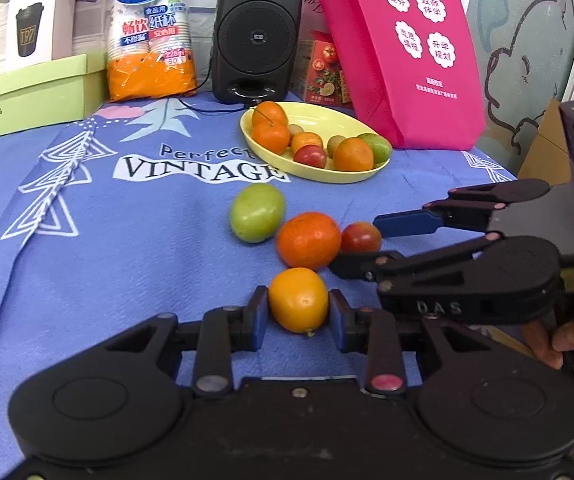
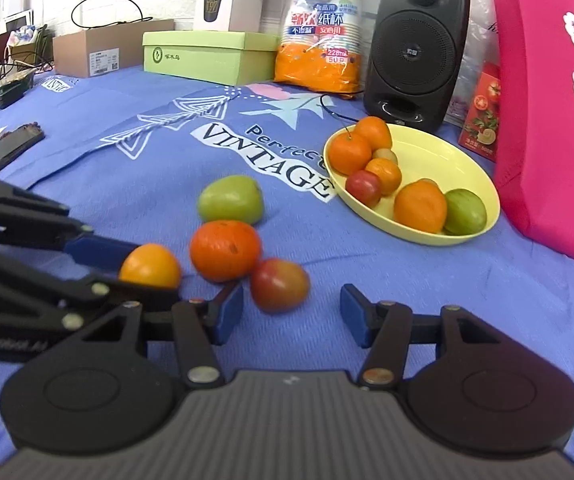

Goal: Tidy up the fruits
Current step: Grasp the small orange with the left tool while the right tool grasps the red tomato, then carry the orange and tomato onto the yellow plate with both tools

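My left claw (image 1: pixel 298 307) is clamped on the yellow-orange fruit (image 1: pixel 298 299), which rests on the tabletop (image 1: pixel 127 272). My right claw (image 2: pixel 292 312) stands apart, with the red fruit (image 2: pixel 279 285) between its pads, unpressed. The yellow plate (image 2: pixel 443 156) holds more fruit beyond.

Matt cloth tablecloth (image 1: pixel 127 264); glossy smooth plate (image 1: pixel 327 174); glossy fruit.

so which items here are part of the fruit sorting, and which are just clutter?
Job:
yellow plate with fruit
yellow-orange fruit in left gripper
orange
green fruit
red fruit by right gripper

Clutter:
speaker
paper cup pack
pink bag
green box
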`<control>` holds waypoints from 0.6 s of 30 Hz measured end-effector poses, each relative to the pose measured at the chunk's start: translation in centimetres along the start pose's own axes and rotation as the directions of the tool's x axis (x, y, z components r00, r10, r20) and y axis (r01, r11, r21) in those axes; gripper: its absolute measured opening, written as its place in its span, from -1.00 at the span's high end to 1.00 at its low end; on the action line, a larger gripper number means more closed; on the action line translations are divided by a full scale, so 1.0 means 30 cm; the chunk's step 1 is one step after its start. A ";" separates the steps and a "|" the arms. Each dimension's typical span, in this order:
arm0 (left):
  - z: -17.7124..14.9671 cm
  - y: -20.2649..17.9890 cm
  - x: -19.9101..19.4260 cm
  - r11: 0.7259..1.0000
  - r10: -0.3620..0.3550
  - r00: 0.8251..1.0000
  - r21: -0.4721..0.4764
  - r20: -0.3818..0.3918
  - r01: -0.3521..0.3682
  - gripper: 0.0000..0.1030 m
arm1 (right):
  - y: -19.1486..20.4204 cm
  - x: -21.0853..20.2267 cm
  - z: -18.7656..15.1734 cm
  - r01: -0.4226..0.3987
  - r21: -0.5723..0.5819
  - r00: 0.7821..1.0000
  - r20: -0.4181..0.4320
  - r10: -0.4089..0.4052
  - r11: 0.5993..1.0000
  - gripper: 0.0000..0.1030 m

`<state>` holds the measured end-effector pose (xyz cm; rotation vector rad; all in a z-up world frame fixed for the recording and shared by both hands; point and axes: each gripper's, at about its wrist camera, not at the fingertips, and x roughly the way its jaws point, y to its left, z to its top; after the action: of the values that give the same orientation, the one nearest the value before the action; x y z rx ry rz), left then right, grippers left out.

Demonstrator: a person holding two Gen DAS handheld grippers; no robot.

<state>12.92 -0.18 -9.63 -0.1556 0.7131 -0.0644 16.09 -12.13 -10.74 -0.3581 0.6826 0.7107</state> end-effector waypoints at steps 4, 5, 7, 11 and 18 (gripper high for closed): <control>-0.002 0.007 0.002 1.000 -0.004 1.000 0.005 -0.001 0.004 0.40 | 0.008 0.007 0.002 -0.018 0.001 1.000 0.003 0.018 1.000 0.32; -0.003 0.008 0.003 1.000 -0.005 1.000 0.003 -0.001 0.005 0.40 | 0.015 0.005 -0.001 -0.020 -0.006 1.000 0.004 0.020 1.000 0.38; -0.005 0.008 0.002 1.000 -0.007 1.000 0.000 -0.001 0.007 0.40 | 0.025 -0.004 -0.007 -0.010 -0.012 1.000 0.006 0.011 1.000 0.40; -0.010 0.009 -0.005 1.000 -0.012 1.000 -0.009 -0.001 0.012 0.40 | 0.027 -0.034 -0.025 -0.017 0.016 1.000 0.010 0.017 1.000 0.41; -0.022 0.006 -0.027 1.000 -0.018 1.000 -0.017 -0.001 0.018 0.41 | 0.022 -0.113 -0.076 -0.020 0.058 1.000 0.017 0.019 0.998 0.41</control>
<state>11.86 0.00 -9.63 -0.1784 0.7132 -0.0752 12.72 -14.47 -10.15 -0.2922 0.6909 0.7095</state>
